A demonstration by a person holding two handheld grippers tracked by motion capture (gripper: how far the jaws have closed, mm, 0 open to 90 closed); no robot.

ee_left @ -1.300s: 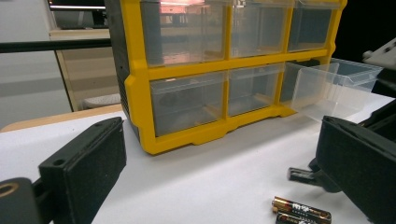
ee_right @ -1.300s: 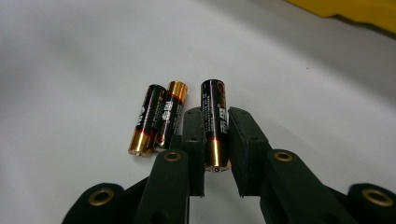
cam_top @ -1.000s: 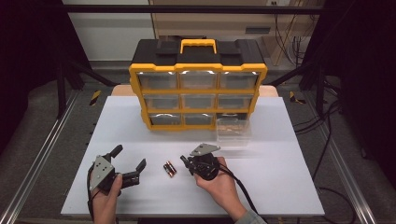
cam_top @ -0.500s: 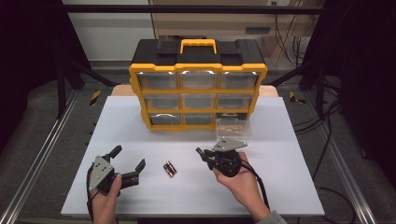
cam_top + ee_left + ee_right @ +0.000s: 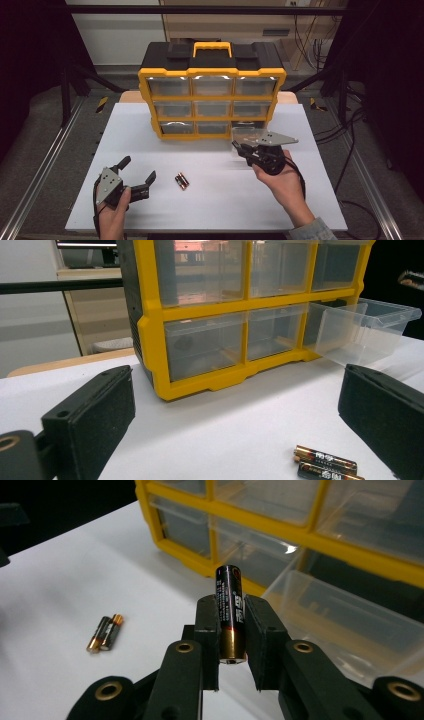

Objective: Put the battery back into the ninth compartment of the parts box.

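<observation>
- Your right gripper (image 5: 231, 630) fingers clamp a battery (image 5: 229, 611); left gripper (image 5: 131, 179) fingers stand wide, empty.
- Tilt risks the battery slipping or missing the drawer (image 5: 345, 615).

Two batteries (image 5: 181, 180) lie before the organizer (image 5: 212, 90), its pulled-out drawer (image 5: 248, 136) at right
</observation>
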